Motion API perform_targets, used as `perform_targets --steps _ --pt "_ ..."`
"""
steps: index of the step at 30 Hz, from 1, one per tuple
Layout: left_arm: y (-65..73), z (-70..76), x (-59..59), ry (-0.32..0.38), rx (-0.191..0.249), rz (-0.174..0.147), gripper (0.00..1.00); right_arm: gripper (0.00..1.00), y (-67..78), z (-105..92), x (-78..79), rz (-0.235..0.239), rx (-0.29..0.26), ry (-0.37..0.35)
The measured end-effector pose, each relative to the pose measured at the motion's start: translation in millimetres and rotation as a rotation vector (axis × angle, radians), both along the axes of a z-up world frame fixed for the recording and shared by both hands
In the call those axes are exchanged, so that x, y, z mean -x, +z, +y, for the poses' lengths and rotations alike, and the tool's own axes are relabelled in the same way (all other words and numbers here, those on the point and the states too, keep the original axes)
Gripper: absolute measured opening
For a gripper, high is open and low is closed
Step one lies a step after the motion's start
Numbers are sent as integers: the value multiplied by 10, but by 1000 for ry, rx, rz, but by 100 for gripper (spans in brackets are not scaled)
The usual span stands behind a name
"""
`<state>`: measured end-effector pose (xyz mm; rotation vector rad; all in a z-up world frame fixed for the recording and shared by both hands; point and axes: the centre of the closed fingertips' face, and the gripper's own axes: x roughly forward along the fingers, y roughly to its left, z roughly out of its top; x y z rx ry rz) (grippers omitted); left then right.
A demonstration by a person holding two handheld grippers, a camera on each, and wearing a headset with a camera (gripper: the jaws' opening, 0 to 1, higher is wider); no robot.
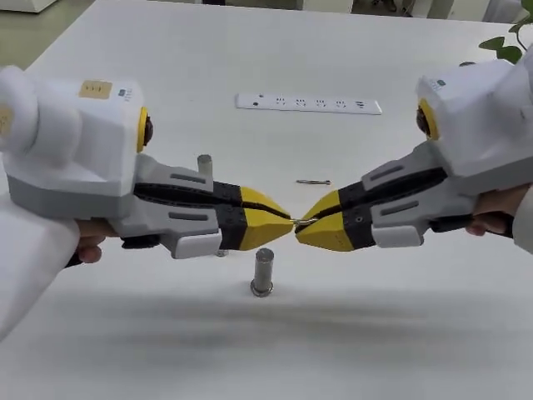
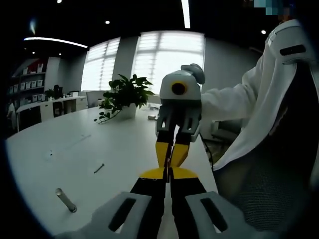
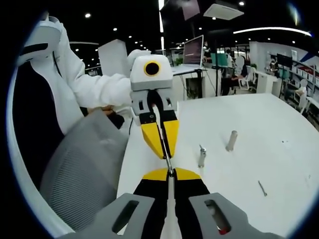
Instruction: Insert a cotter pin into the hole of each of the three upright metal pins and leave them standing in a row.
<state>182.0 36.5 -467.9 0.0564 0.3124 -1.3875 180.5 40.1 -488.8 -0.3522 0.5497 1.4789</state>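
Head view: left gripper [image 1: 286, 224], right gripper [image 1: 301, 228] jaws tip-to-tip, both pinching cotter pin [image 1: 305, 221].

White table [image 1: 166, 83] bears power strip [image 1: 308, 103], cotter pin [image 1: 313, 182], upright metal pins [image 1: 262, 272]

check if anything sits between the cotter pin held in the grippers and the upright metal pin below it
Nothing visible does. The cotter pin is pinched between the tips of the left gripper and right gripper, and open air separates it from the upright metal pin standing on the table.
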Motion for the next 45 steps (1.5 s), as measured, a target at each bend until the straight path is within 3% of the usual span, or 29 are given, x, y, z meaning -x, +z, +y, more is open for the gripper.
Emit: perform_targets --steps 5,8,12,14,18,26,27,31,41,45 --pt "-72 1 44 -19 -37 -8 0 0 -72 2 48 -12 37 25" --pt "-102 7 63 -17 -37 23 0 0 -86 -3 64 -5 44 26" --pt "-120 3 67 -15 -38 17 0 0 -105 -9 69 -3 50 22" --pt "-127 1 66 -18 -42 0 0 0 -105 -9 65 -6 50 18" --pt "-147 6 28 2 -51 3 1 0 -117 -15 41 -11 57 5" --pt "-300 46 -1 19 -111 17 20 0 -263 -98 -2 -1 92 -34" --pt "-322 55 -17 24 -125 4 20 0 -282 -111 -10 -1 95 -40" --pt "-370 70 -58 45 -132 9 25 0 -430 -205 -54 -24 159 -53" --pt "-603 108 -110 49 -217 4 30 0 -637 -273 -103 -25 207 -79" --pt "-663 101 -107 42 -228 15 28 0 -701 -300 -99 -30 230 -67"
